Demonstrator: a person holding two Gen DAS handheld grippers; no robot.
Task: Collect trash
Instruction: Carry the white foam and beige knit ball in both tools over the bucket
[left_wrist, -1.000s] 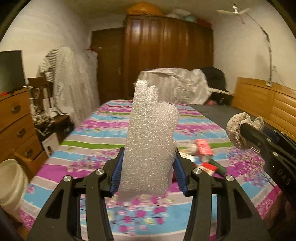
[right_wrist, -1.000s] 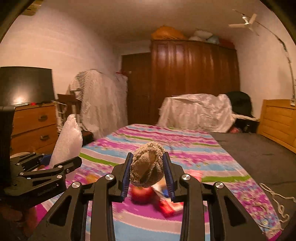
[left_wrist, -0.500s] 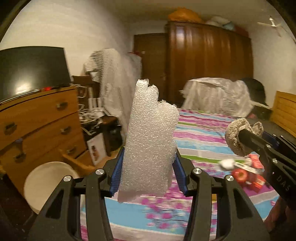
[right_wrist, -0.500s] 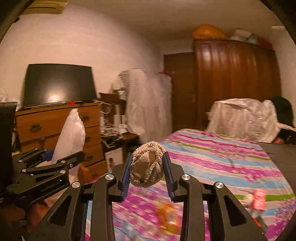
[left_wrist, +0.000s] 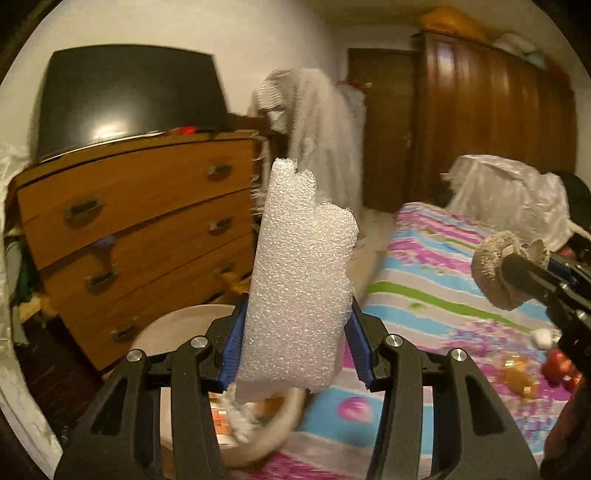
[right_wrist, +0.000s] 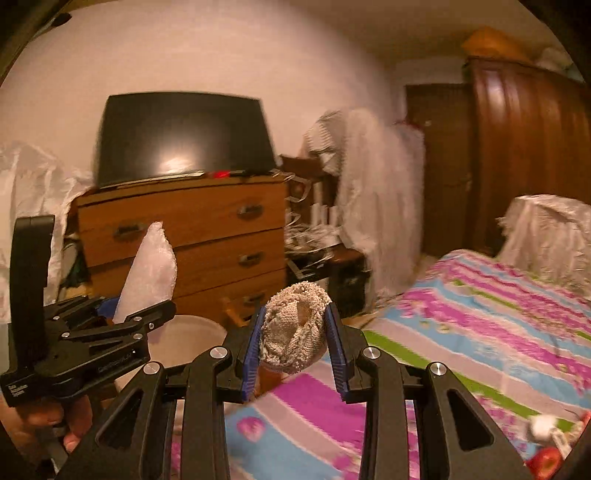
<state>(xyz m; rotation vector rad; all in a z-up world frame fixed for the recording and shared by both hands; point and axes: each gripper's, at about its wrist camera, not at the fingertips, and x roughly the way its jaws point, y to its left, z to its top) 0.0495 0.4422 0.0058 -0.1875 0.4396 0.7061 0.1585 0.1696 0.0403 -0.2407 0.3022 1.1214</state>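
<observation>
White bubbly foam sheet (left_wrist: 301, 280) stands upright, pinched in the left gripper (left_wrist: 295, 347); the right gripper (right_wrist: 295, 343) clamps a balled beige knitted cloth (right_wrist: 295, 328).

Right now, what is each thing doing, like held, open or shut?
Left gripper: shut on the foam piece.
Foam piece: held upright.
Right gripper: shut on the knitted wad.
Knitted wad: held, balled up.
White bin: open, uncovered.
Dresser drawers: shut.
TV: off.
</observation>
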